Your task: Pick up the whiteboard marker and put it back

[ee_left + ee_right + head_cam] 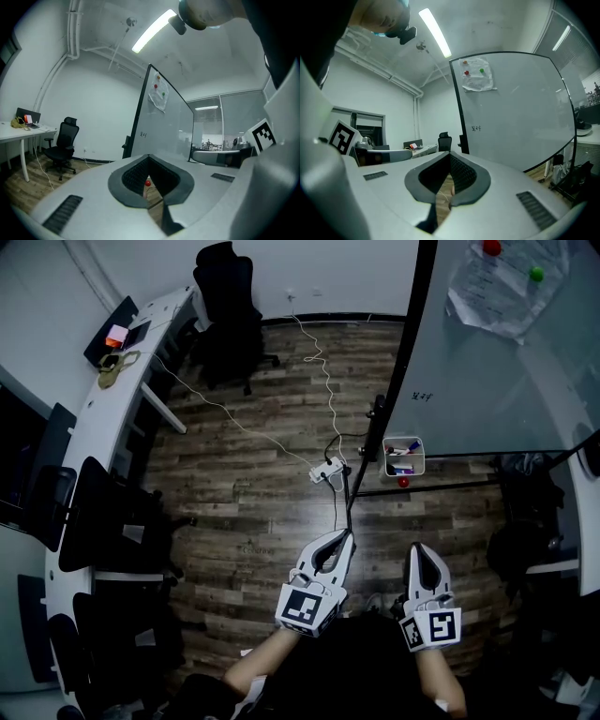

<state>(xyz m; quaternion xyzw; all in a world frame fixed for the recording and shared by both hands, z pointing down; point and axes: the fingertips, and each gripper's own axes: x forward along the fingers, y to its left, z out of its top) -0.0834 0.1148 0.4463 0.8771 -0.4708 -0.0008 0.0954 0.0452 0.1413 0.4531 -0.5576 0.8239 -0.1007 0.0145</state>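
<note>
Holding left gripper [343,540] and right gripper [417,549] low ahead of body, side by side over wood floor [253,512]. Left jaws: closed tip to tip, nothing between. Right jaws: likewise together, empty. Whiteboard markers [403,451] lie in white holder [386,460] at lower edge of whiteboard [487,371], well apart from both grippers. Red round item [403,482] just below holder. Paper sheet [502,292] on board under red and green magnets. Office chair [225,306] beside curved desk [103,418].
</note>
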